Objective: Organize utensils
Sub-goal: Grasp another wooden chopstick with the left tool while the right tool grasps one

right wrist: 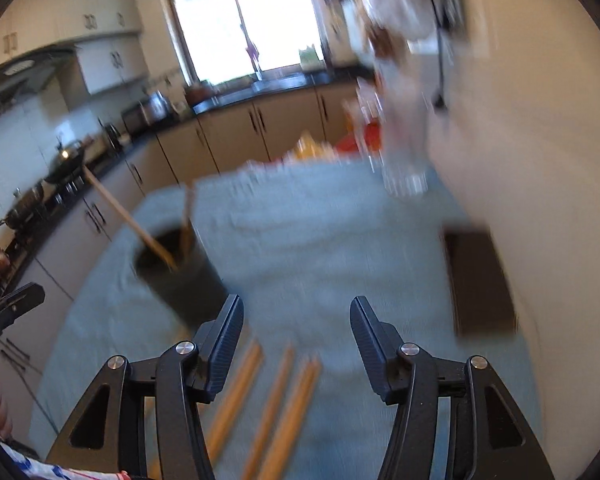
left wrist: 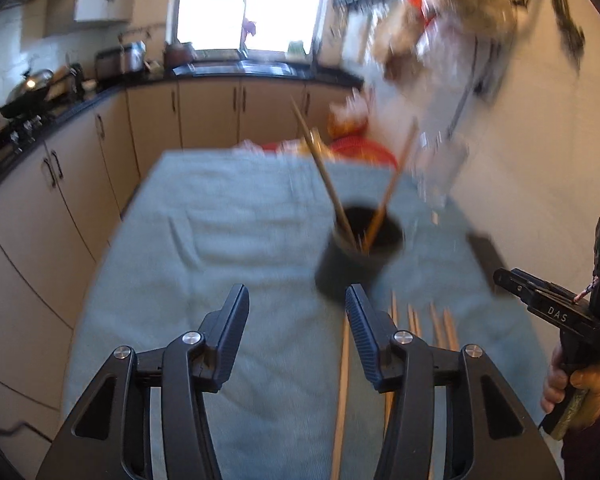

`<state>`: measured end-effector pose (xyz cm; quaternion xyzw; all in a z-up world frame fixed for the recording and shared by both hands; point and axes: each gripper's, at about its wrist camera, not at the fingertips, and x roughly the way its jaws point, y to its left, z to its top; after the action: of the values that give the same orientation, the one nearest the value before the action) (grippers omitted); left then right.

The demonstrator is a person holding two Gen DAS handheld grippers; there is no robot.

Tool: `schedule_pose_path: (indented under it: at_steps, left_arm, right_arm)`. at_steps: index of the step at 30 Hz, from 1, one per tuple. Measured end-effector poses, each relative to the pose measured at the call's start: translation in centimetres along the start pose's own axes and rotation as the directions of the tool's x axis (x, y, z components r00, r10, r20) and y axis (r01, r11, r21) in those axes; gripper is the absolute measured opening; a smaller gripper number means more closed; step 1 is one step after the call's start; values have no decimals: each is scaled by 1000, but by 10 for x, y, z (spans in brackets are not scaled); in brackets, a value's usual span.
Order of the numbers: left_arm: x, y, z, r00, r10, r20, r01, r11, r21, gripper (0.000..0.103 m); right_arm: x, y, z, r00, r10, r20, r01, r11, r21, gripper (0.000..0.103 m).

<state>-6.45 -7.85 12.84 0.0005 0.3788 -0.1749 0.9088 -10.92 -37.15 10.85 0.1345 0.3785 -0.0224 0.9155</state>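
Below, loose chopsticks between the open right hand-held gripper fingers.

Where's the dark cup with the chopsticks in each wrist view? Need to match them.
Left wrist: dark cup sits right of centre, just beyond the left tongs' right finger.
Right wrist: dark cup sits left of centre, just beyond the right tongs' left finger.
Shared landmark: the bright window behind the sink counter.

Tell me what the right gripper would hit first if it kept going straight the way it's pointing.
Probably the blue-grey cloth on the table. The right gripper is open and empty, angled downward; the loose chopsticks lie nearer than its tips, the dark cup off to the left. Blur leaves depth uncertain.
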Motion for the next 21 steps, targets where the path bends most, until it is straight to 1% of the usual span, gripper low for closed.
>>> schedule_pose_path:
  at_steps: [2,3,4,5,7,8,9,12,13,16,19,21]
  left_arm:
    - [19,-12,-16,998,-3,-60,5,999,37,49]
    - [26,-15,-23,997,-1,-81,5,999,51,49]
    - [35,-20,-29,994,2,-110,5,998,68,49]
    - [46,-25,-35,990,3,-144,10,996,85,49]
    - [60,-31,-42,982,-1,-187,21,994,104,48]
    - [67,-34,-45,979,2,-205,21,994,112,47]
    - [73,-37,-47,976,7,-218,20,992,121,46]
    - [87,-45,-53,970,25,-240,17,985,170,39]
    - [91,-48,-55,968,34,-249,13,982,186,34]
    - [105,-51,-59,958,57,-282,3,978,210,23]
    - [108,-49,-59,959,61,-277,-2,978,208,23]
    - [108,-47,-57,960,50,-277,5,981,195,23]
  right_arm:
    - [9,-13,-22,998,8,-66,-6,1000,31,59]
    - [13,-18,-32,995,13,-97,-9,999,39,57]
    - [17,-20,-40,993,15,-118,-11,999,40,50]
    - [20,-20,-48,990,16,-142,-12,999,34,47]
    - [25,-18,-58,985,13,-169,-11,1000,13,44]
    - [27,-16,-62,985,12,-175,-12,1000,2,39]
    - [29,-16,-63,984,14,-179,-15,1000,-4,37]
    - [38,-17,-67,981,3,-192,-7,1000,-19,34]
    - [41,-16,-69,980,-14,-200,7,999,-35,31]
    - [44,-8,-70,980,-52,-192,36,995,-89,31]
    - [45,-4,-71,979,-69,-194,49,993,-105,31]
    - [43,-8,-68,981,-35,-192,23,998,-63,31]
